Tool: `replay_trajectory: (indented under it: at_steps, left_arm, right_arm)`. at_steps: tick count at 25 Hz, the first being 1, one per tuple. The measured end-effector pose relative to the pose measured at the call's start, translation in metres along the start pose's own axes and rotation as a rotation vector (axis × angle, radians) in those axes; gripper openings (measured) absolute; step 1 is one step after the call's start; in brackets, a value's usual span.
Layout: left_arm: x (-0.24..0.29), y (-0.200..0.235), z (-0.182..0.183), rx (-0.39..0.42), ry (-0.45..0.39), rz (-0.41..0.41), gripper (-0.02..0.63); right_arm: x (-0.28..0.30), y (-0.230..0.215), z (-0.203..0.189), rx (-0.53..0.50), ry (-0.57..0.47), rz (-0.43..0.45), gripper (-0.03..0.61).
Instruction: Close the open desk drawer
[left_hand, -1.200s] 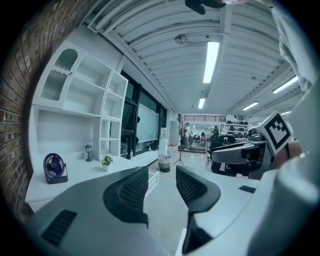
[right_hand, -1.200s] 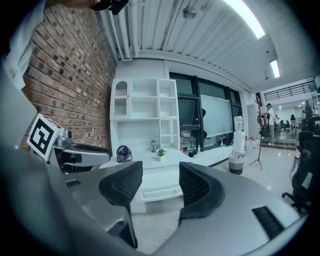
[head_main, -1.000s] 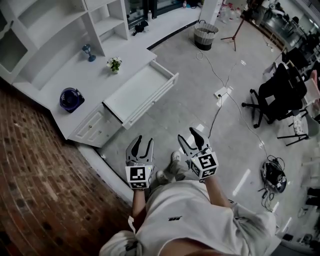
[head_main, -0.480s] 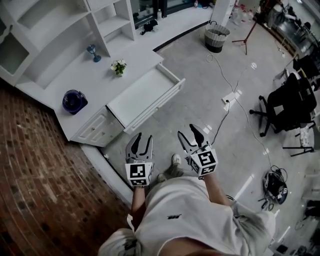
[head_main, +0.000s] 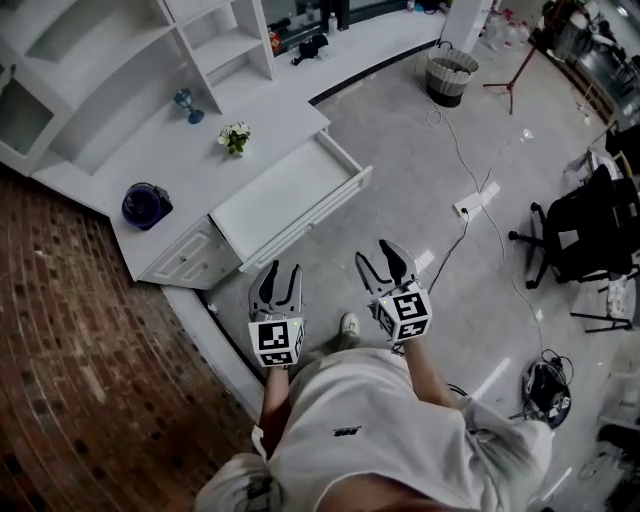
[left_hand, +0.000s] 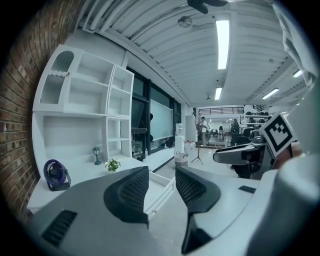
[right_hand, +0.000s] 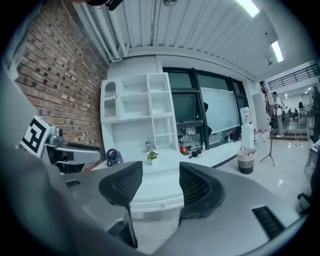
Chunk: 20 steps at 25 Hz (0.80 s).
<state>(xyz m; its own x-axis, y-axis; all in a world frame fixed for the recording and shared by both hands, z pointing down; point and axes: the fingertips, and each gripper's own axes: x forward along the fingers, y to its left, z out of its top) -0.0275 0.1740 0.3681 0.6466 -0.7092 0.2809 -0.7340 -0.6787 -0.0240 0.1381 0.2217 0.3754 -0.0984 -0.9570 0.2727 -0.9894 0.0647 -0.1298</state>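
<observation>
**Q:** Drawer status?
**A:** Nothing done yet. The drawer (head_main: 285, 190) stands pulled well out of the white desk (head_main: 170, 150), with its front facing my grippers.
**Q:** Claws?
**A:** The left gripper (head_main: 279, 272) has its jaws narrowly apart and empty. The right gripper (head_main: 380, 258) is wider apart, also empty. Both are near the drawer front, not touching it. I judge what's left is to reach the front and push it flush.

Smooth white painted-looking finish on drawer (head_main: 290, 190) and worktop (head_main: 190, 165). Rough red-brown brick on wall (head_main: 80, 350) at 8 o'clock. Glossy pale floor (head_main: 430, 200) with light streaks. Matt grey plastic on left gripper (head_main: 283, 272), textured black pads (left_hand: 132, 192). Woven-looking basket (head_main: 447, 75) at 1 o'clock.
</observation>
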Motion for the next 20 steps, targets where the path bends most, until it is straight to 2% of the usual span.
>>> replay_trajectory:
  at_steps: [9,20]
  left_arm:
    - [0.048,0.005,-0.012,-0.036,0.026,0.094,0.181]
    - [0.106,0.028,-0.075,-0.13,0.125,0.077,0.181]
  right_arm:
    - [0.046,-0.034,-0.009,0.002,0.036,0.048,0.232]
    - [0.12,-0.048,-0.052,-0.004,0.141,0.071,0.232]
